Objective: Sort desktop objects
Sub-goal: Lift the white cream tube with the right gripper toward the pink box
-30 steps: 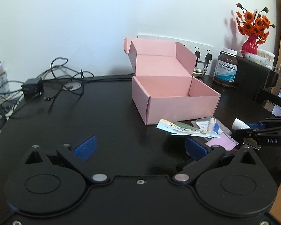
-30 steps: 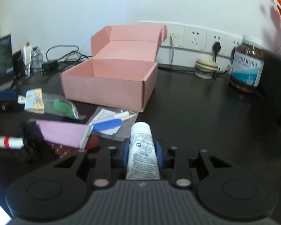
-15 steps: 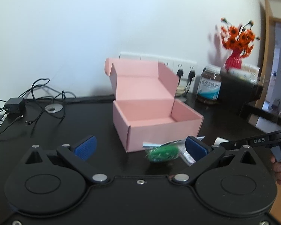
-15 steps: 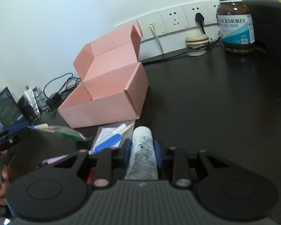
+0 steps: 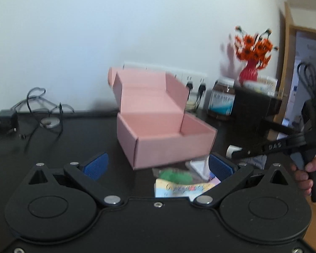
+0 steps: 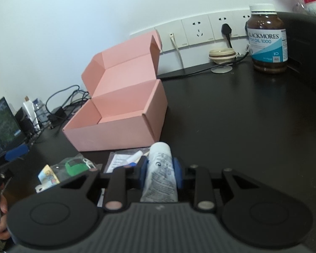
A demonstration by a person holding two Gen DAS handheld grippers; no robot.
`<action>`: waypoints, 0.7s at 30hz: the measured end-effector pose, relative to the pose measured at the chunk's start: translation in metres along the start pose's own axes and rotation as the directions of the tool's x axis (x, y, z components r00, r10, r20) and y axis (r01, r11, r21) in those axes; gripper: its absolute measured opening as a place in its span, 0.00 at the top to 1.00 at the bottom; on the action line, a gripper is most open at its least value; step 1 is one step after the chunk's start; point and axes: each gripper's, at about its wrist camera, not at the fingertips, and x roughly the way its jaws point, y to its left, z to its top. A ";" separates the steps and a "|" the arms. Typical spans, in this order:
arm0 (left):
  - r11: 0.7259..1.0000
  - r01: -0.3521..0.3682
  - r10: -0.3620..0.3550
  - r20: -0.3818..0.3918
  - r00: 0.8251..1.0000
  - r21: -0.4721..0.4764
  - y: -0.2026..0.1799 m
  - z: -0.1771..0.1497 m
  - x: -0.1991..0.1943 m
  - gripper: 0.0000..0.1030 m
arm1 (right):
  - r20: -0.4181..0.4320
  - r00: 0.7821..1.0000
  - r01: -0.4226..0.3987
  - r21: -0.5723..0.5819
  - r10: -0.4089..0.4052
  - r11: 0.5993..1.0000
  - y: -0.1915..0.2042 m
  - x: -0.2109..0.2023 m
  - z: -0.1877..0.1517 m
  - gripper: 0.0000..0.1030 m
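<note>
Pink cardboard box (image 6: pixel 120 122): lid folded back against the wall, open side up near the worktop's (image 6: pixel 231 130) rear edge, apparently ready to take sorted items.
White tube (image 6: pixel 160 172): pinched between the right gripper's (image 6: pixel 160 174) jaws, cap pointing toward the box, lifted off the worktop.
Left gripper (image 5: pixel 158 165): jaws wide and empty, hovering over loose packets.
Green packet (image 5: pixel 174 176): lies beside a clear bag with a blue-capped pen (image 6: pixel 132 160), just in front of the box, awaiting sorting.

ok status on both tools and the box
Right tool shut on white tube. Left tool open, empty. Pink box open, path clear.
</note>
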 end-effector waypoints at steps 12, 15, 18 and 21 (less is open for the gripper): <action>0.998 -0.067 0.068 0.053 0.996 -0.014 0.006 0.000 -0.001 0.00 | -0.003 0.999 0.037 -0.134 -0.037 0.990 0.033 0.002 0.006 0.74; 0.998 -0.051 0.053 0.043 0.998 -0.043 0.011 0.000 0.000 0.00 | 0.027 0.999 0.037 -0.190 -0.033 0.981 0.049 -0.002 0.021 0.74; 0.997 -0.060 0.062 0.027 0.998 -0.057 0.012 0.000 0.003 0.00 | 0.057 0.998 0.050 -0.249 -0.037 0.967 0.066 0.001 0.040 0.74; 0.995 -0.065 0.067 0.025 0.997 -0.070 0.015 -0.001 0.003 0.00 | 0.082 0.995 0.082 -0.288 -0.060 0.954 0.080 0.015 0.061 0.74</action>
